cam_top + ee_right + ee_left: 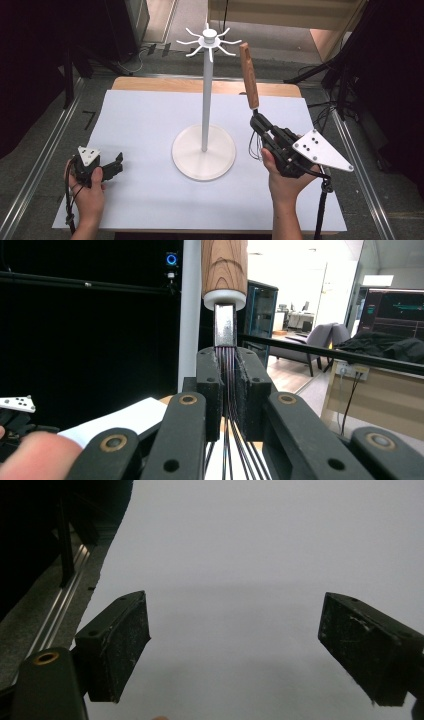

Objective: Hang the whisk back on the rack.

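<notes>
A whisk with a wooden handle (248,75) stands nearly upright, handle on top, right of the white stand. My right gripper (260,125) is shut on its thin wires just below the metal neck. In the right gripper view the wires (229,390) run between the closed jaws, and the handle (224,265) rises above them. The white stand has a tall pole (205,100), a ring of hooks (209,40) on top and a round base (204,152). My left gripper (119,162) rests low at the left, open, with nothing between its pads (117,645).
A white sheet (140,125) covers the wooden table (165,85). Metal rails (45,160) run along both sides of the table. The stand's pole (189,315) rises just left of the whisk in the right gripper view. Dark equipment and cables lie beyond the far edge.
</notes>
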